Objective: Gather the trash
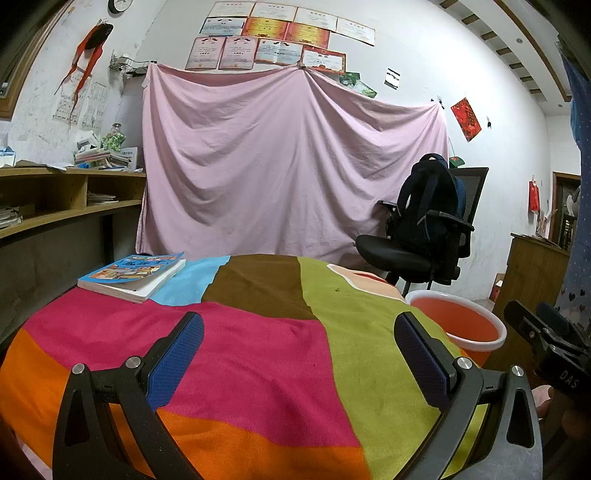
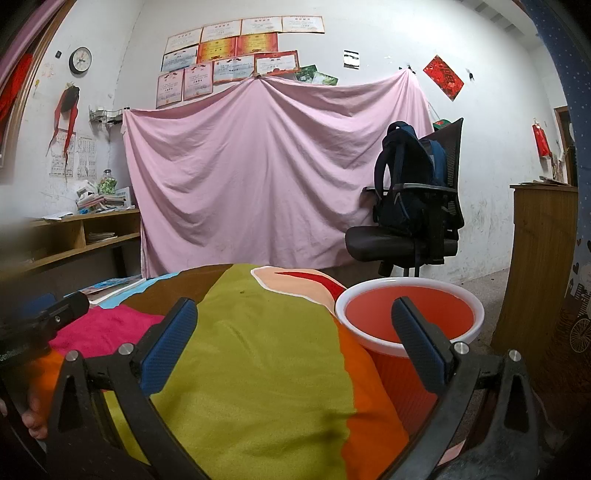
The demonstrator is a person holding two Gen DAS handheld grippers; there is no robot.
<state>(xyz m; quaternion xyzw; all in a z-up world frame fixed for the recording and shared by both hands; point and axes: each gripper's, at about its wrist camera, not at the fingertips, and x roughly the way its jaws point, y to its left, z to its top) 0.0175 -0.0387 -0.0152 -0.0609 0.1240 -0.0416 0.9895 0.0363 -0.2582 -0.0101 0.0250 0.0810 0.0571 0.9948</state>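
One book (image 1: 133,275) lies far left on the bench, one orange bin (image 2: 408,321) stands at its right, and one office chair (image 1: 424,236) bears one backpack (image 1: 428,199). Two tools, both empty.

— What's behind the table on my feed?
— I see a pink sheet (image 1: 291,166) hung over a white wall (image 1: 424,51), certificates (image 1: 280,35) above it, a clock (image 2: 80,60), wooden shelves (image 1: 70,195) left, and a black office chair (image 1: 424,240) carrying a dark backpack (image 2: 410,177).
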